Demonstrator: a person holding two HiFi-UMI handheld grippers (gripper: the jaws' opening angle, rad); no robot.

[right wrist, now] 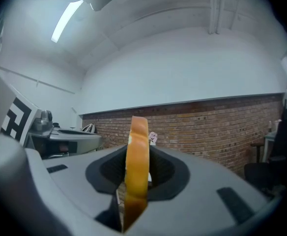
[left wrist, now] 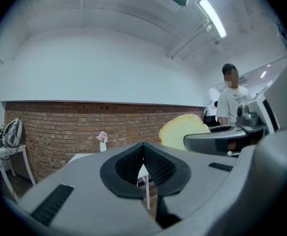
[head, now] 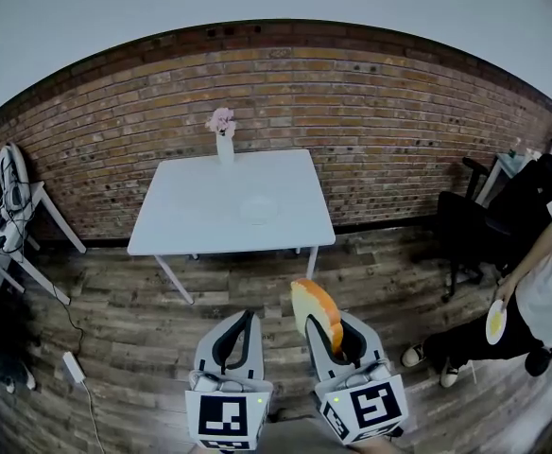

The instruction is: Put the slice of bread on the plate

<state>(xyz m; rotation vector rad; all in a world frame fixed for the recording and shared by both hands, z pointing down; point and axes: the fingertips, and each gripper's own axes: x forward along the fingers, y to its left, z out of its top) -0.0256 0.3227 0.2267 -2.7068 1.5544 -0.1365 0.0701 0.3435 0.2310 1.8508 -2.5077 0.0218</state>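
Edgewise, the slice of bread [head: 316,312] stands pinched in the right gripper [head: 336,337], whose ridged black pads are only a slice's thickness apart and press on its two flat faces. Its long axis runs forward out of the jaws, toward 12 o'clock in the head view, with the rounded, domed end leading. The right gripper view shows only the thin edge, a smooth orange-brown crust running up and down. The left gripper view shows the broad face, pale yellow and soft-looking. The left gripper [head: 236,337], at 9 o'clock of the right one, has its grooved pads meeting at the tips with nothing between them.

Well ahead at 12 o'clock stands a white, flat, rectangular table [head: 191,225] against a red brick wall [head: 399,130]. A round pale plate [head: 259,208] lies near its middle. A slim white vase of pink flowers [head: 223,135] is at the table's 12 o'clock edge. Grey-brown wood planks make up the floor [head: 125,329] under both grippers.
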